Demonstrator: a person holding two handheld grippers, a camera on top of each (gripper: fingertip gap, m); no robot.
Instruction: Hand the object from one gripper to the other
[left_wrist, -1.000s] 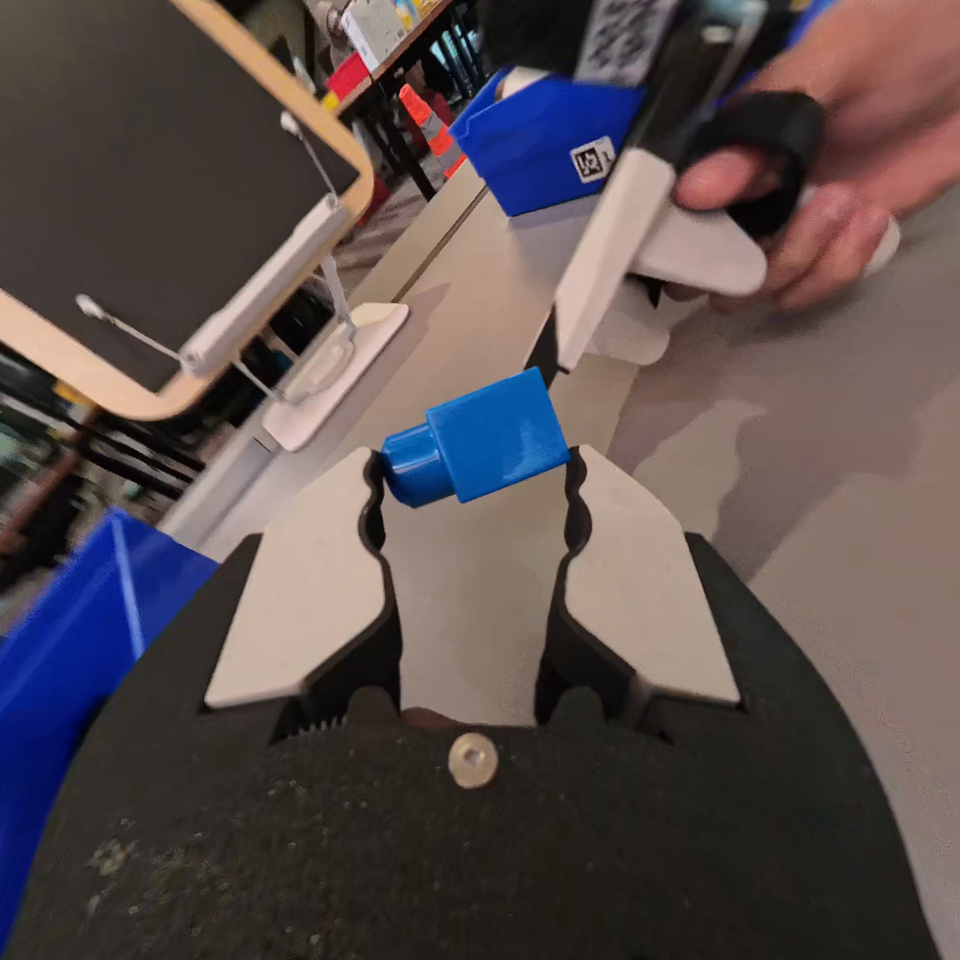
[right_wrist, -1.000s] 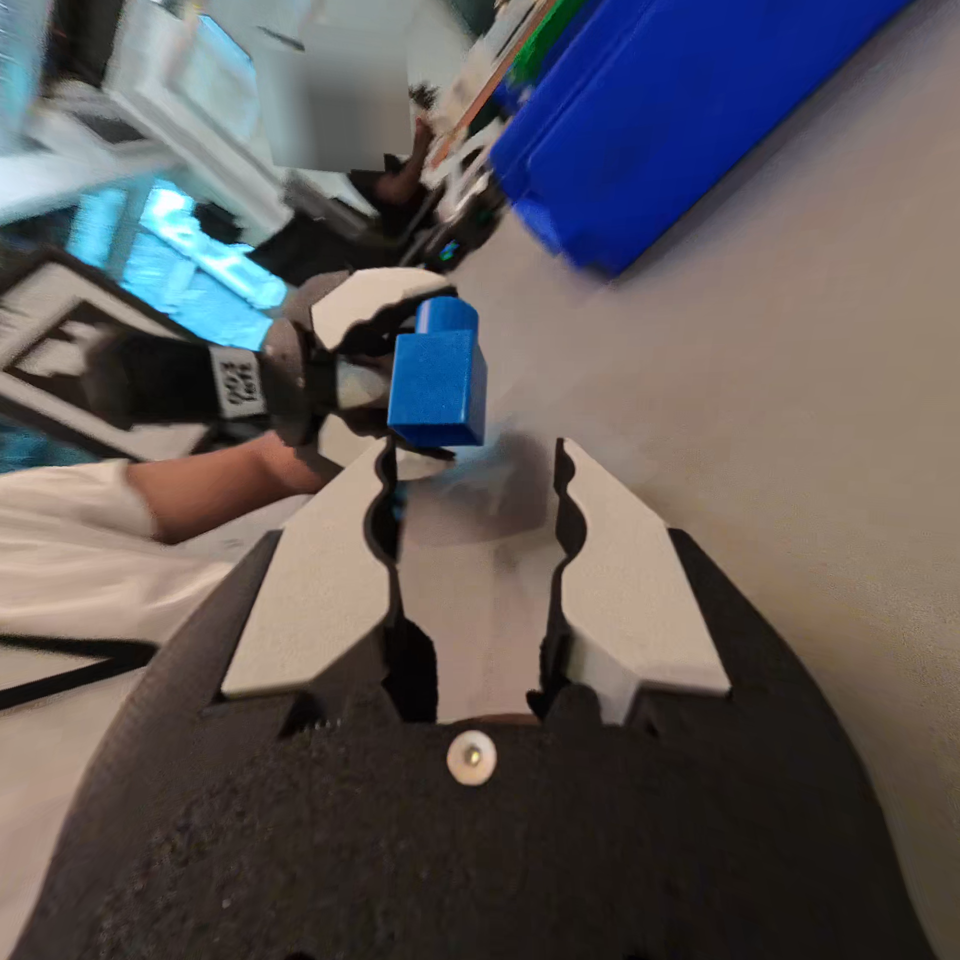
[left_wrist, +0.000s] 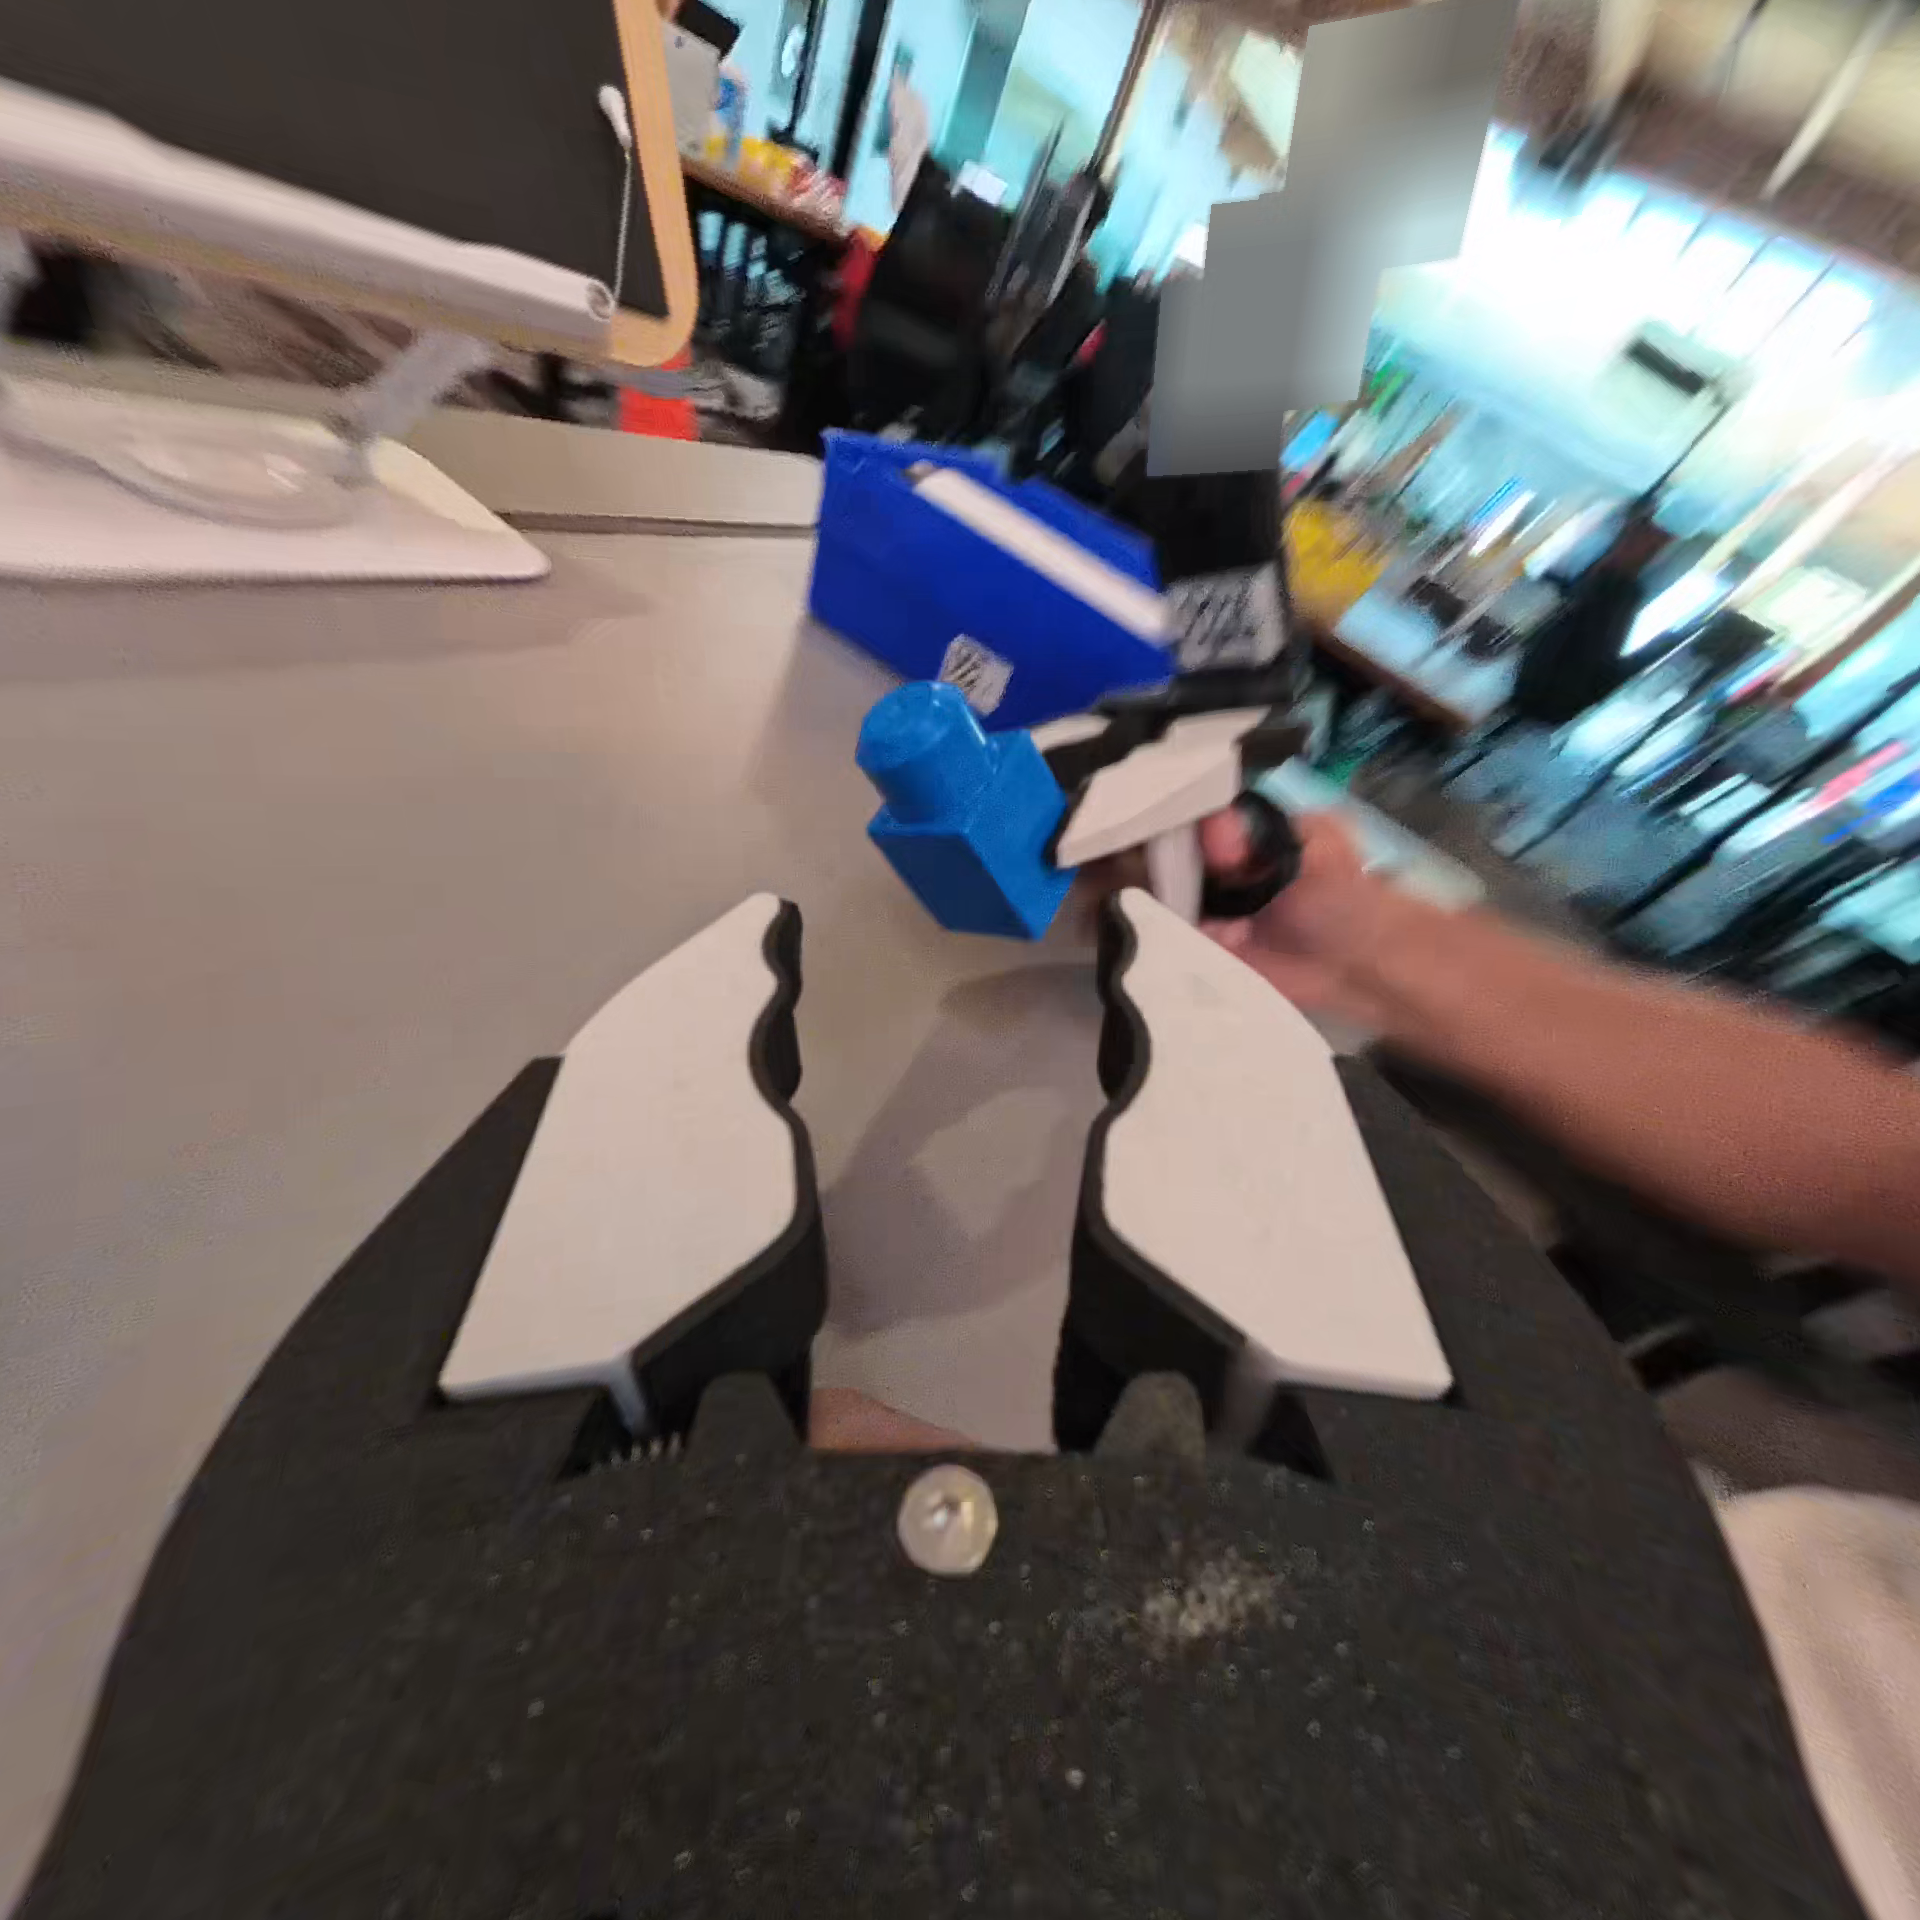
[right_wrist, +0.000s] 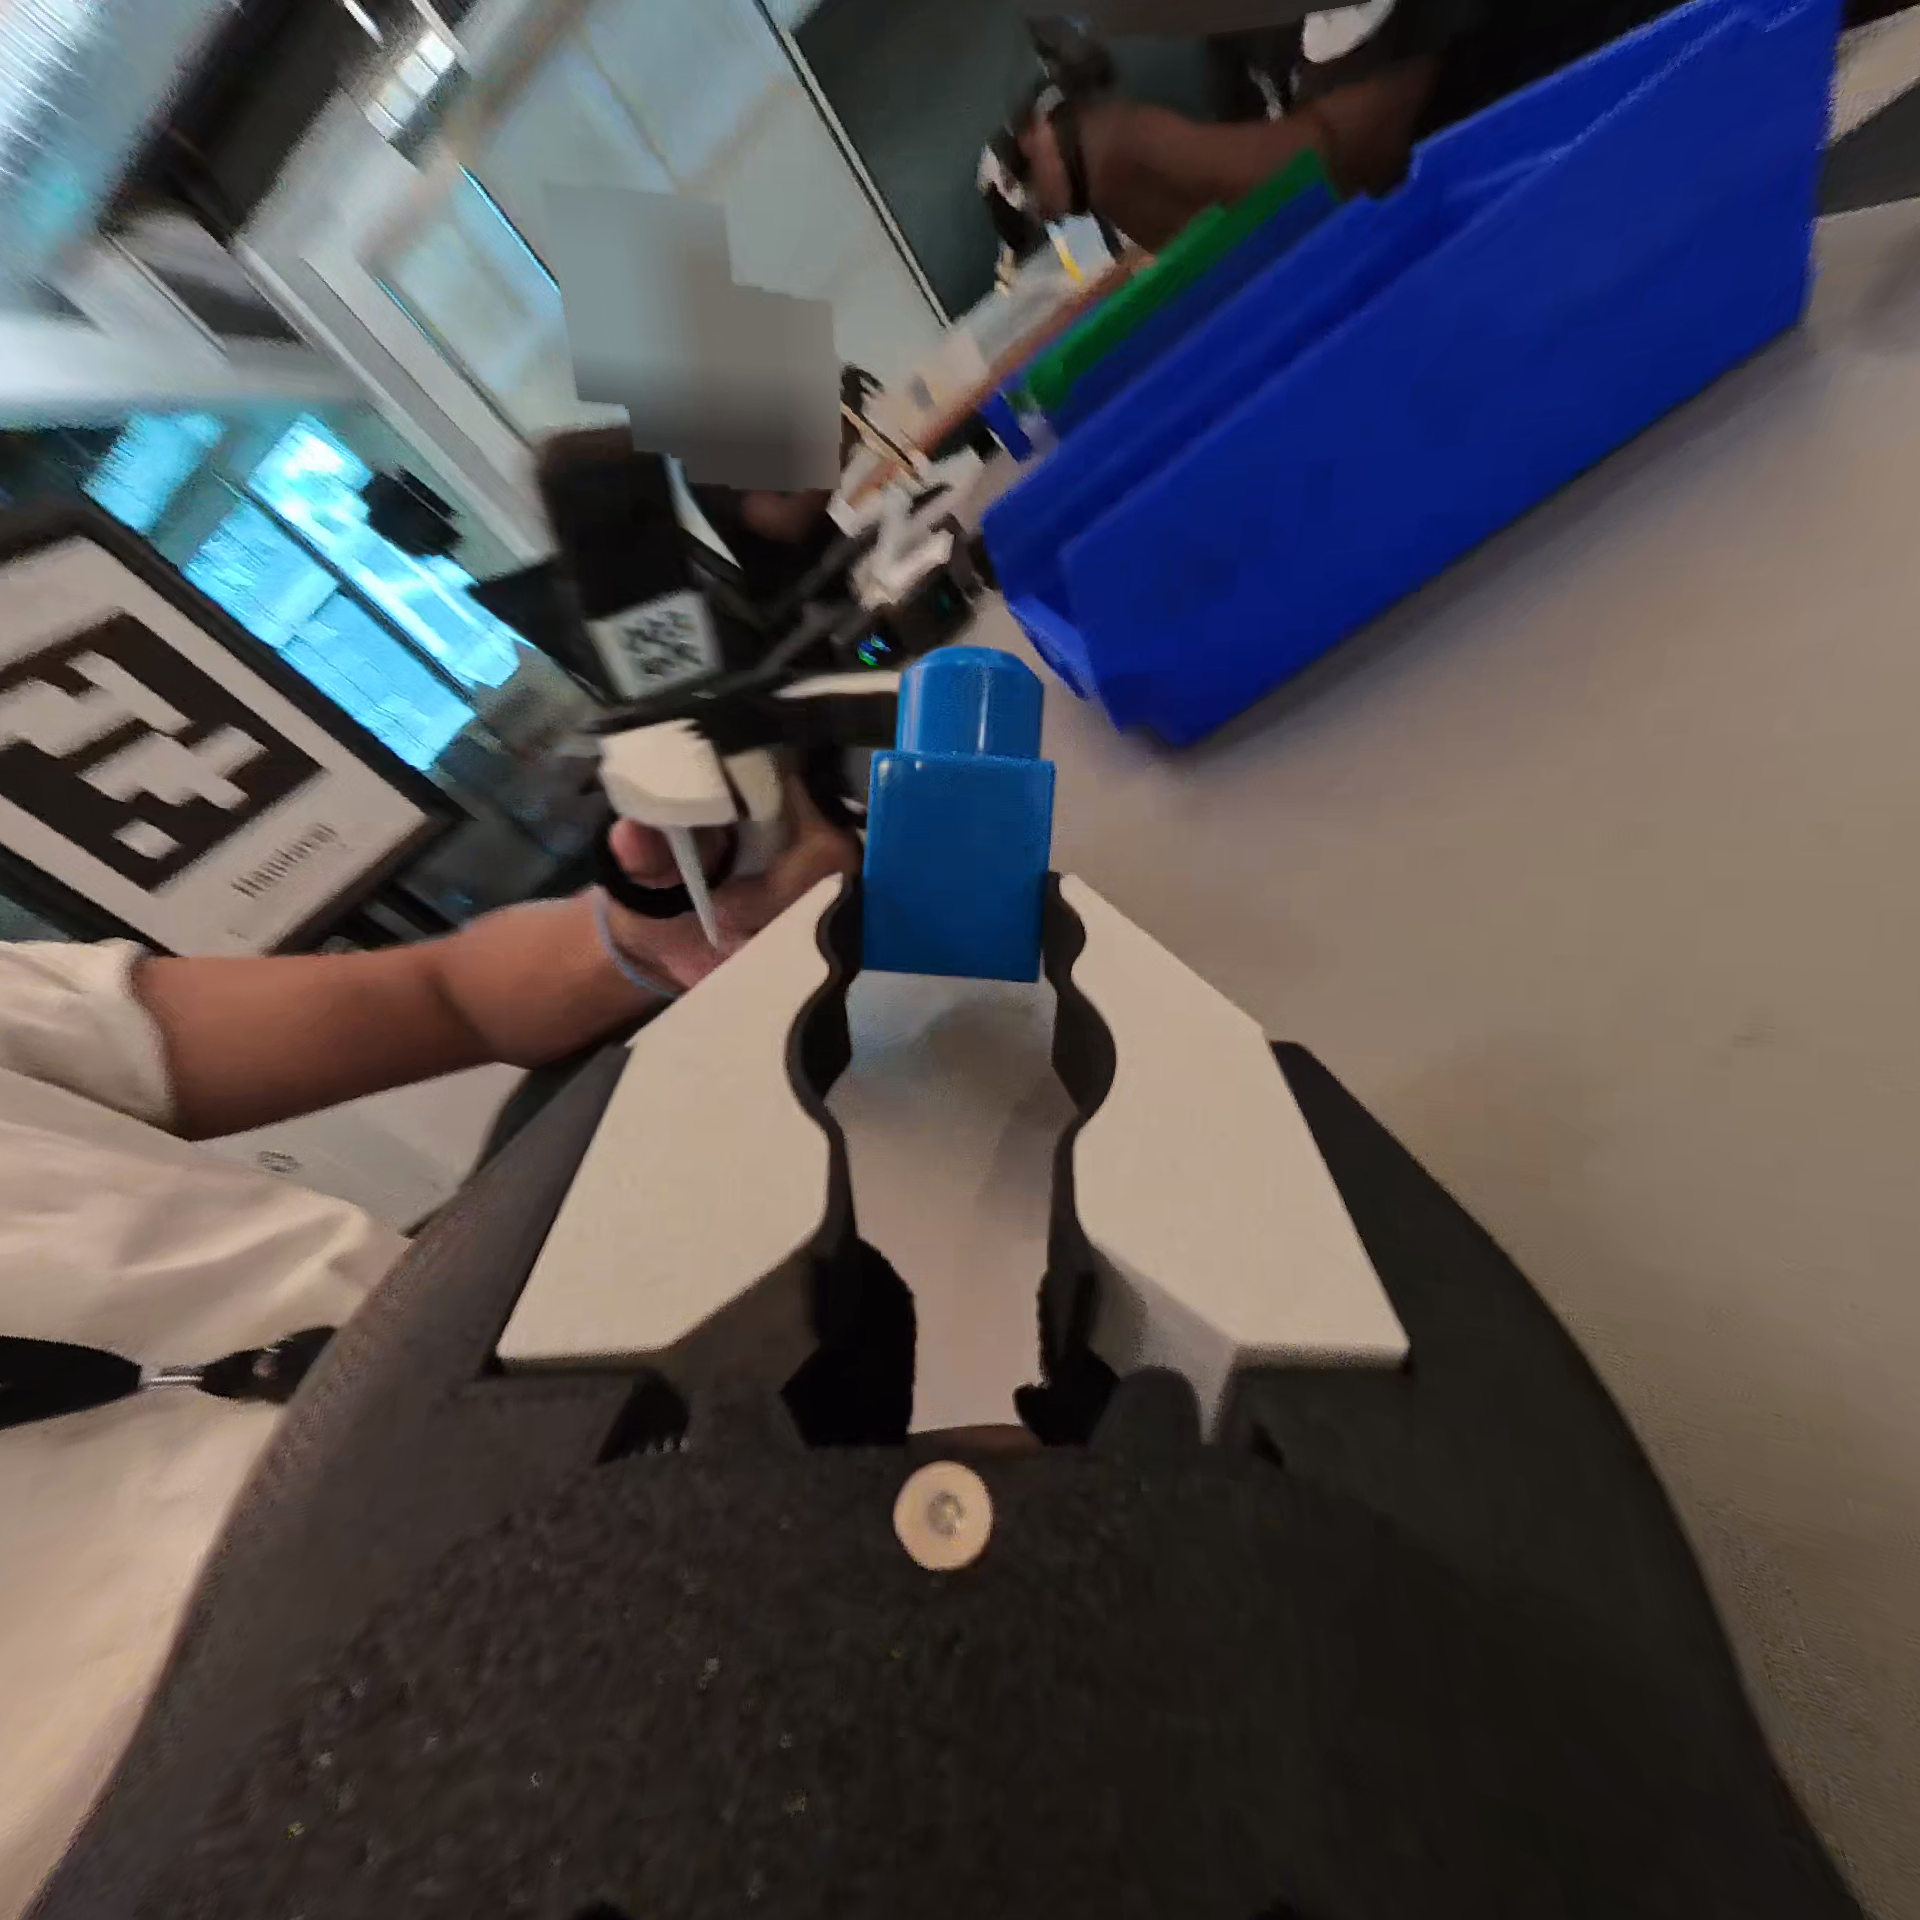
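Two close claw-mounted views, facing, sharing the blue block (left_wrist: 966, 821).

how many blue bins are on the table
2. One blue bin sits far across the table, seen from the left wrist; another blue bin is seen from the right wrist. More may be hidden.

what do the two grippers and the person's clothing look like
Both the left gripper and the right gripper have a rough black body with a silver screw, and two flat white fingers with wavy black inner pads. Each carries a black-and-white square marker tag and a black trigger loop. The person wears a white short sleeve.
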